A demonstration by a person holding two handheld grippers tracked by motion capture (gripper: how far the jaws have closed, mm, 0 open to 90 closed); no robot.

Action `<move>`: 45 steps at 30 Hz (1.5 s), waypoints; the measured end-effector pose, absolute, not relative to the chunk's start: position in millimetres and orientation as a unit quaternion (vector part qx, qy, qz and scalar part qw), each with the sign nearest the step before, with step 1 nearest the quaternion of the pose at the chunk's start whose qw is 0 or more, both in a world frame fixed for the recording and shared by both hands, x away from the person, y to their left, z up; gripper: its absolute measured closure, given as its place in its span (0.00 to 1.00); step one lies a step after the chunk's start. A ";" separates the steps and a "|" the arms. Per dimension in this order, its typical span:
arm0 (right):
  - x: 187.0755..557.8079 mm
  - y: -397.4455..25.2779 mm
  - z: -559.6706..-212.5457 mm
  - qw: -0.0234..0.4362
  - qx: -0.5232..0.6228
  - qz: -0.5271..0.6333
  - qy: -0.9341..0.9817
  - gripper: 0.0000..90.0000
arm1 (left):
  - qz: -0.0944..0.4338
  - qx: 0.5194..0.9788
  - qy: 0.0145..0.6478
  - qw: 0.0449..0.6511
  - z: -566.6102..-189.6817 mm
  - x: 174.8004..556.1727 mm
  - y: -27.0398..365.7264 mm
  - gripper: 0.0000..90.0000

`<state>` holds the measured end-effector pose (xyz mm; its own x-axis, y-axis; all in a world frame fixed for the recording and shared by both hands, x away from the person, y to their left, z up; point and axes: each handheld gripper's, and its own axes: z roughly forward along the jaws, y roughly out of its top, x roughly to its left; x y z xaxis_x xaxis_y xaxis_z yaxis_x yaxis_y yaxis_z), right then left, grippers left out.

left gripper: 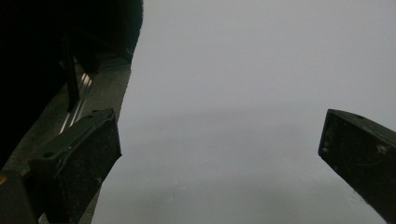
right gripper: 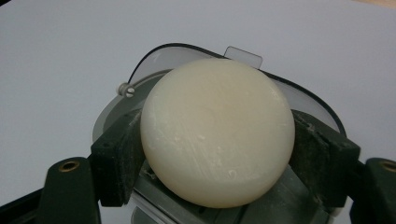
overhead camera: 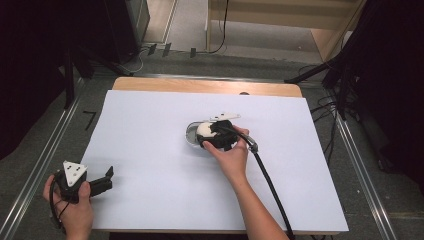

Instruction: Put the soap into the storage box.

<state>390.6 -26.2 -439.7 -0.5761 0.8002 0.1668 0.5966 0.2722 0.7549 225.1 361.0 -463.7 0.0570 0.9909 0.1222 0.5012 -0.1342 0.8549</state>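
Observation:
A round cream soap bar [right gripper: 217,130] sits between the black pads [right gripper: 116,156] of my right gripper [right gripper: 219,156], which is shut on its two sides. Under and behind the soap is a grey soap case [right gripper: 108,119] with its clear lid [right gripper: 156,60] hinged open. In the high view this gripper [overhead camera: 207,134] holds the soap [overhead camera: 203,128] over the case [overhead camera: 191,133] at the middle of the white sheet [overhead camera: 150,150]. My left gripper [overhead camera: 106,180] rests at the sheet's front left corner, open, with nothing between its fingers [left gripper: 79,158].
The white sheet covers a wooden table [overhead camera: 200,85], with metal rails [overhead camera: 45,150] and grey floor on both sides. The right gripper's black cable [overhead camera: 272,190] trails toward the front edge. Dark stands and cables lie beyond the table's right side [overhead camera: 340,90].

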 end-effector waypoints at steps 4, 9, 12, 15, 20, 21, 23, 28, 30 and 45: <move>391.9 -26.0 -441.1 0.121 0.448 0.404 0.789 0.27 | 0.379 0.650 0.573 0.323 -463.7 225.0 361.1 0.00; 391.2 -27.3 -439.8 0.122 0.444 0.410 0.788 0.27 | 0.379 0.650 0.573 0.323 -463.7 225.0 361.1 0.00; 390.2 -28.8 -436.1 0.120 0.445 0.417 0.784 0.26 | 0.379 0.651 0.573 0.323 -463.8 225.1 360.9 0.00; 389.2 -30.5 -433.2 0.122 0.443 0.419 0.783 0.26 | 0.379 0.651 0.573 0.323 -463.8 225.1 360.9 0.00; 386.2 -34.3 -428.7 0.125 0.443 0.425 0.779 0.26 | 0.379 0.651 0.573 0.322 -463.7 225.0 360.7 0.00; 386.2 -34.3 -428.7 0.125 0.443 0.425 0.779 0.26 | 0.380 0.651 0.573 0.322 -463.7 225.0 360.7 0.00; 384.5 -36.1 -427.1 0.125 0.443 0.429 0.777 0.26 | 0.380 0.651 0.573 0.322 -463.8 225.1 360.8 0.00; 382.3 -39.1 -424.1 0.130 0.442 0.434 0.774 0.26 | 0.379 0.650 0.573 0.323 -463.8 224.9 361.0 0.00; 381.1 -41.5 -422.5 0.132 0.442 0.437 0.772 0.26 | 0.379 0.651 0.573 0.323 -463.8 225.0 361.0 0.00; 367.0 -74.1 -419.8 0.147 0.445 0.447 0.762 0.25 | 0.381 0.652 0.572 0.321 -463.7 224.9 360.3 0.00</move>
